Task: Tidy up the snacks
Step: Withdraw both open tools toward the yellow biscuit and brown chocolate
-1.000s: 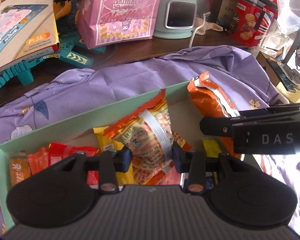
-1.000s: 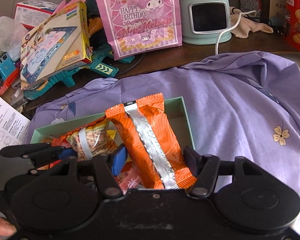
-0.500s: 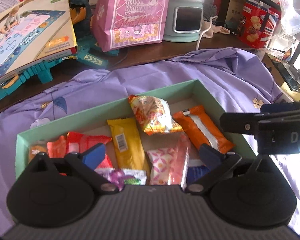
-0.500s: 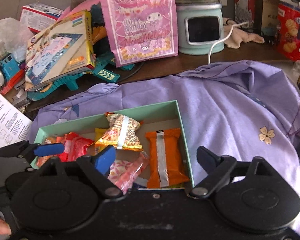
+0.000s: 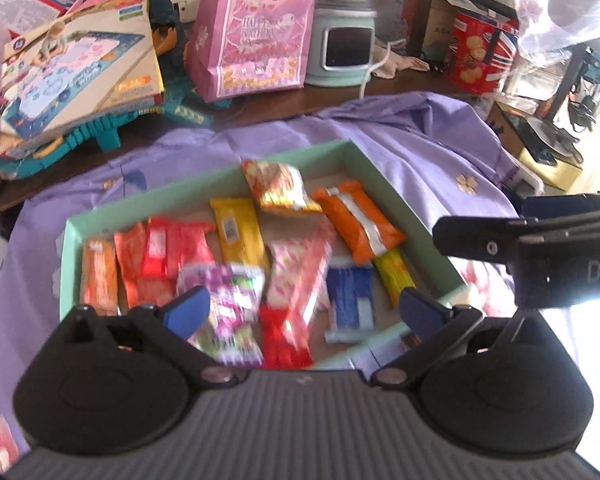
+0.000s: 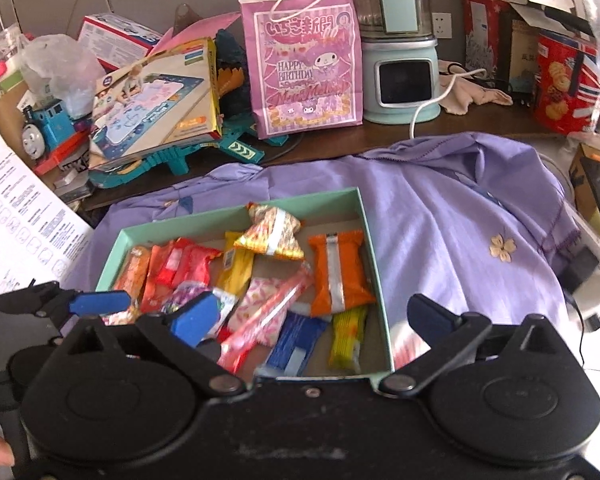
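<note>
A mint green box (image 5: 364,164) (image 6: 366,220) lies on a purple cloth and holds several snack packets. An orange packet with a silver strip (image 5: 358,220) (image 6: 338,276) lies at its right side. A patterned orange-yellow packet (image 5: 278,186) (image 6: 272,234) lies at the far side. A yellow bar (image 5: 238,236), red packets (image 5: 168,248), a pink packet (image 6: 268,308) and a blue packet (image 6: 296,340) lie with them. My left gripper (image 5: 300,310) is open and empty above the box's near edge. My right gripper (image 6: 316,316) is open and empty above the box's near right corner.
A pink birthday gift bag (image 6: 304,76), a mint appliance (image 6: 400,76) with a white cord, a toy box (image 6: 156,104), a blue toy train (image 6: 44,128) and a red biscuit tin (image 6: 564,80) crowd the table's back. A printed sheet (image 6: 16,232) lies at left.
Both grippers opened, let go of their packets into the box, then pulled back and up. The orange and patterned packets now lie in the box.
</note>
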